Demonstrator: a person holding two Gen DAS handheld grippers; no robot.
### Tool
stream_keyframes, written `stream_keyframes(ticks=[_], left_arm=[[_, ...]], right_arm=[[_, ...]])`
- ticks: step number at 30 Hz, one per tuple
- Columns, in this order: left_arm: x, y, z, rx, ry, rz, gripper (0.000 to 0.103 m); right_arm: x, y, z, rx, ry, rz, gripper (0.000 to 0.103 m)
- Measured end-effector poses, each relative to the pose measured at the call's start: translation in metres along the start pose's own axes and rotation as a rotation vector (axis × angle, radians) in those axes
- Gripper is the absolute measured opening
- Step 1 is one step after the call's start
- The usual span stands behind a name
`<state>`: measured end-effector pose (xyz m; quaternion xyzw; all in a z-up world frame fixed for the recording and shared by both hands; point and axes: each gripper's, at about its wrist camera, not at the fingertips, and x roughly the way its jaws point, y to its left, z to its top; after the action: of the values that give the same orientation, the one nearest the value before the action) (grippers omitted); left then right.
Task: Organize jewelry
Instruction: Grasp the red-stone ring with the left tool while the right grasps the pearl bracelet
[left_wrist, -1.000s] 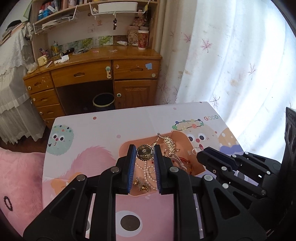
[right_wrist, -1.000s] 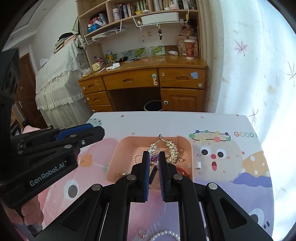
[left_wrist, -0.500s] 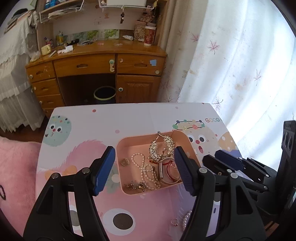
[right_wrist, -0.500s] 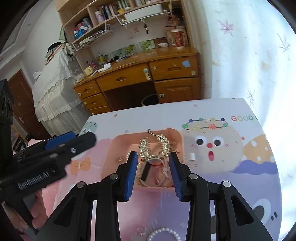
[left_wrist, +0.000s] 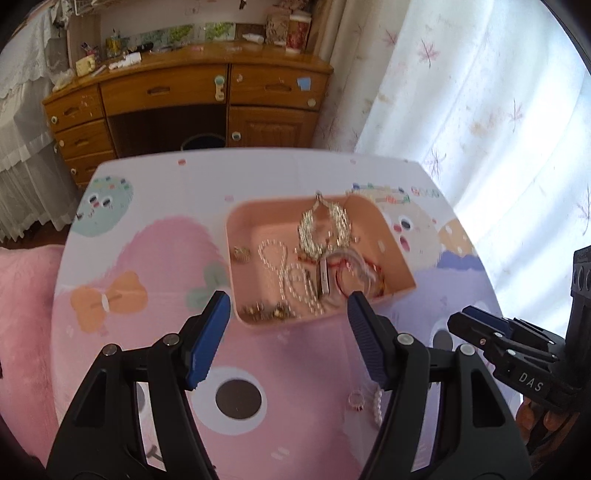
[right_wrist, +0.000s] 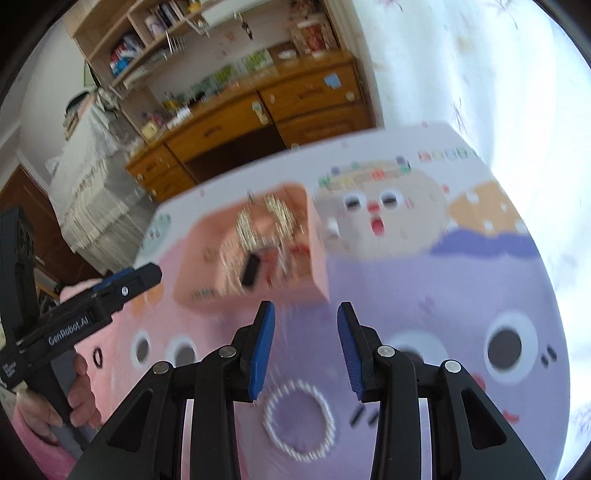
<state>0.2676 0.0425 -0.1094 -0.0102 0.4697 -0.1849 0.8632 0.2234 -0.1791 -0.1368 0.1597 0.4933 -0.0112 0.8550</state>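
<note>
In the left wrist view the left gripper (left_wrist: 288, 332) stands wide open and empty at lower centre, the pink tray (left_wrist: 391, 236) just above it. In the right wrist view the right gripper (right_wrist: 304, 347) – jaws apart, empty – hangs nearer, the pearl bracelet (right_wrist: 297, 421) – a round loop – lying directly below its fingertips.

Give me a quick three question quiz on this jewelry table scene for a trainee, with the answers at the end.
1. True or false: the right gripper holds the pearl bracelet.
2. Which lies outside the pink tray: A, the gold necklace; B, the ring?
3. What state is the left gripper in?

Key:
1. False; its fingers are apart, empty.
2. B.
3. Open, nothing between its fingers.
</note>
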Motion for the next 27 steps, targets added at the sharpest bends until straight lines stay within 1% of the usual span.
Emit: stream_keyframes(ticks=[4, 6, 10, 13, 15, 16, 17, 19, 21, 22, 27], left_arm=[[0.013, -0.008, -0.024, 0.014, 0.07, -0.012, 0.063], [0.018, -0.012, -0.036, 0.026, 0.097, -0.02, 0.063], [0.021, -0.023, -0.055, 0.076, 0.124, -0.044, 0.063], [0.023, -0.033, -0.07, 0.143, 0.129, -0.063, 0.061], [0.025, -0.038, -0.078, 0.183, 0.13, -0.067, 0.058], [0.027, -0.04, -0.083, 0.202, 0.133, -0.07, 0.055], [0.029, -0.042, -0.086, 0.214, 0.138, -0.075, 0.053], [0.032, -0.044, -0.089, 0.23, 0.143, -0.087, 0.045], [0.035, -0.046, -0.094, 0.251, 0.147, -0.096, 0.042], [0.036, -0.047, -0.096, 0.261, 0.147, -0.1, 0.04], [0.041, -0.056, -0.102, 0.307, 0.148, -0.121, 0.039]], right_arm=[[0.012, -0.002, -0.03, -0.037, 0.096, -0.027, 0.036], [0.016, -0.003, -0.041, -0.051, 0.124, -0.034, 0.036], [0.02, 0.0, -0.063, -0.086, 0.159, -0.043, 0.035], [0.025, 0.006, -0.074, -0.133, 0.185, -0.062, 0.032], [0.026, 0.012, -0.078, -0.182, 0.189, -0.074, 0.029], [0.027, 0.015, -0.08, -0.212, 0.187, -0.083, 0.028], [0.027, 0.018, -0.082, -0.238, 0.185, -0.094, 0.027], [0.028, 0.023, -0.085, -0.282, 0.186, -0.108, 0.026], [0.031, 0.024, -0.085, -0.308, 0.195, -0.121, 0.025], [0.032, 0.025, -0.085, -0.318, 0.197, -0.123, 0.025], [0.035, 0.02, -0.083, -0.323, 0.204, -0.12, 0.024]])
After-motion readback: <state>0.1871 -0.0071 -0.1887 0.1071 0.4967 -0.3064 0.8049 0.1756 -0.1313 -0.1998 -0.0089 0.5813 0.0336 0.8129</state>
